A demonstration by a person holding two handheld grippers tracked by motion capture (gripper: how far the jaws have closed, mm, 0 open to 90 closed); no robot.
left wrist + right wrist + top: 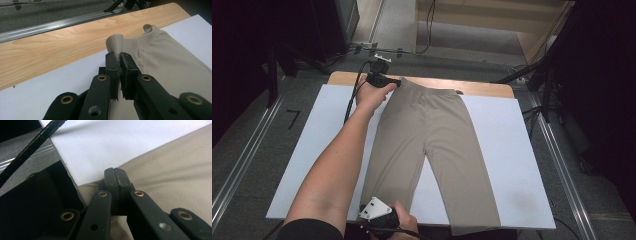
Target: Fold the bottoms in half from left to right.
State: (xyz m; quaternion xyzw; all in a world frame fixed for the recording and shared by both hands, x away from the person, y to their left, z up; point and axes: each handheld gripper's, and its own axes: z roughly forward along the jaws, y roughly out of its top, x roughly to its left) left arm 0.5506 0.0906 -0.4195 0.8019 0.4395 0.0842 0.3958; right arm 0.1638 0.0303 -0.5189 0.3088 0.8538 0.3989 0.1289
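Both grippers clamped on a pair of beige trousers laid flat on the bench.

The trousers (432, 150) lie spread on a white sheet (507, 150) over the wooden bench (482, 88), waistband at the far edge, legs running toward the person. The left gripper (119, 58) has its jaws closed on a corner of the waistband; a small fold of fabric stands up just beyond the jaw tips, and the rest of the waistband stretches away to their right. The right gripper (115, 176) has its jaws pressed together on the hem of one trouser leg, at the near edge of the sheet, with cloth spreading right of the jaws and bare white sheet ahead of them. In the high view the right hand (399, 220) sits at the bottom edge, the left hand (372, 92) at the far corner.
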